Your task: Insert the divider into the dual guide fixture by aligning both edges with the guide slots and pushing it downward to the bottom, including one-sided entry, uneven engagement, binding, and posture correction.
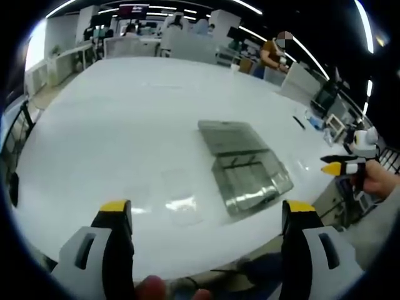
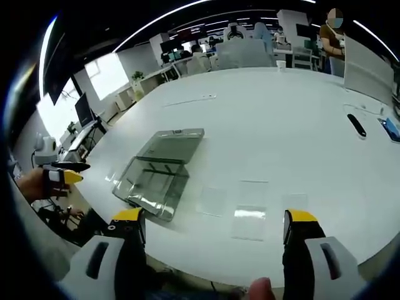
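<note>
- Both grippers hang off the near edge of the white table (image 1: 125,125), nothing gripped: the left gripper (image 1: 206,215) shows its yellow-tipped jaws wide apart and bare, and the right gripper (image 2: 209,225) matches it, jaws spread with only tabletop between them.
- Each one turns up in the other's view too, a yellow-tipped shape held in a hand off the table's side.
- Judging by that, the task is at its very start: no divider has been picked up, nothing is in the slots.
- Out on the table sits the clear plastic fixture (image 1: 244,165), a transparent box with a hinged lid lying open behind it; the dark lines inside look like the guide slots, though that is hard to confirm through the glare.
- Nearer the edge lie thin clear sheets, likely the dividers: a divider sheet (image 2: 250,215) just ahead of the right jaws, another (image 2: 212,200) beside it toward the fixture. In the left gripper view a faint clear sheet (image 1: 181,194) lies just beside the fixture.
- Next move, as it reads: reach in and pinch one sheet by an edge. It lies flat and see-through, so lifting it cleanly will be fiddly.
- Room is generous: bare white surface all round the fixture, a dark pen-like object (image 2: 356,125) well apart, desks and people far behind.
</note>
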The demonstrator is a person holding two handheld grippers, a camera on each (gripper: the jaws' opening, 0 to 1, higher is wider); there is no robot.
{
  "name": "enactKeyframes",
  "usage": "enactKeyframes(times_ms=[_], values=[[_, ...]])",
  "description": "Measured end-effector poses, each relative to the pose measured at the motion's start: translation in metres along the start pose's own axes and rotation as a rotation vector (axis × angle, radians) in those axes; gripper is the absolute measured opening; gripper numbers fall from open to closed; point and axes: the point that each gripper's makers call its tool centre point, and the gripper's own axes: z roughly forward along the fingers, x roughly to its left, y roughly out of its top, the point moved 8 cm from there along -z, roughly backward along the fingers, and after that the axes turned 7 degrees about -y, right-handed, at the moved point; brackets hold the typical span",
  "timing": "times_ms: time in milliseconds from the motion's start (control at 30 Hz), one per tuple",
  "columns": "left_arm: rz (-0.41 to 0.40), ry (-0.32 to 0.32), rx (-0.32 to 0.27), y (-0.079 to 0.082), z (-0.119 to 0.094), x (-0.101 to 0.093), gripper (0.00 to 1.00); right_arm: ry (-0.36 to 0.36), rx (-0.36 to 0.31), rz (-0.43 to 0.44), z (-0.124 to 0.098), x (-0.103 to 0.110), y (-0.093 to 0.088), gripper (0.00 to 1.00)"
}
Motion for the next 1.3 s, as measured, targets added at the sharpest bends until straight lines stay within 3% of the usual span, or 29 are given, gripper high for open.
enactKeyframes(times_ms=[1300], values=[[0.005, -0.013, -0.005, 0.0007, -0.002, -0.0056, 0.97, 0.005, 0.006, -0.015, 0.0001, -0.0003, 0.0001, 0.87]])
